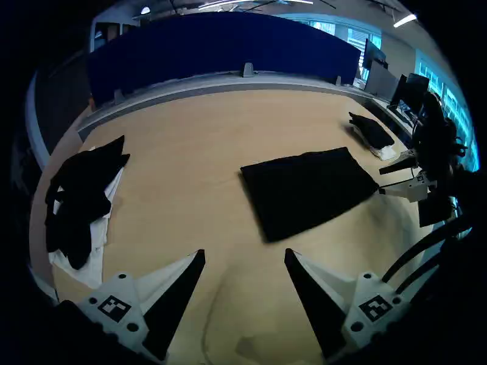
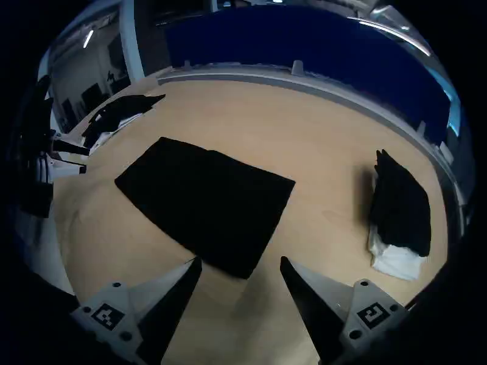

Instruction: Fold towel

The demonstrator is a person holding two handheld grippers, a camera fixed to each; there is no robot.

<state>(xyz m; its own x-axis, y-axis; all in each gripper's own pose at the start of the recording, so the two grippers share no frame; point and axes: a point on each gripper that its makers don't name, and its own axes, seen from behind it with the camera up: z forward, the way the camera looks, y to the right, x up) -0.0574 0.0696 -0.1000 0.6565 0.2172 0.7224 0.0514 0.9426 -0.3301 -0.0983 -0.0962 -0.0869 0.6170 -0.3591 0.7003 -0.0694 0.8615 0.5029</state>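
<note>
A black towel lies flat on the wooden table, spread in one rectangle. My left gripper hovers open above the table, short of the towel's near-left corner, with nothing between its fingers. In the left gripper view the right gripper stands open at the towel's right edge. In the right gripper view the black towel spreads just ahead of my right gripper, whose open fingers straddle its near corner from above. Past the towel's left end, the left gripper is held open.
A loose heap of black and white cloths lies at the table's left side, also visible as a heap. A folded stack of black on white towels sits to the right, seen too as a stack. A blue partition backs the table.
</note>
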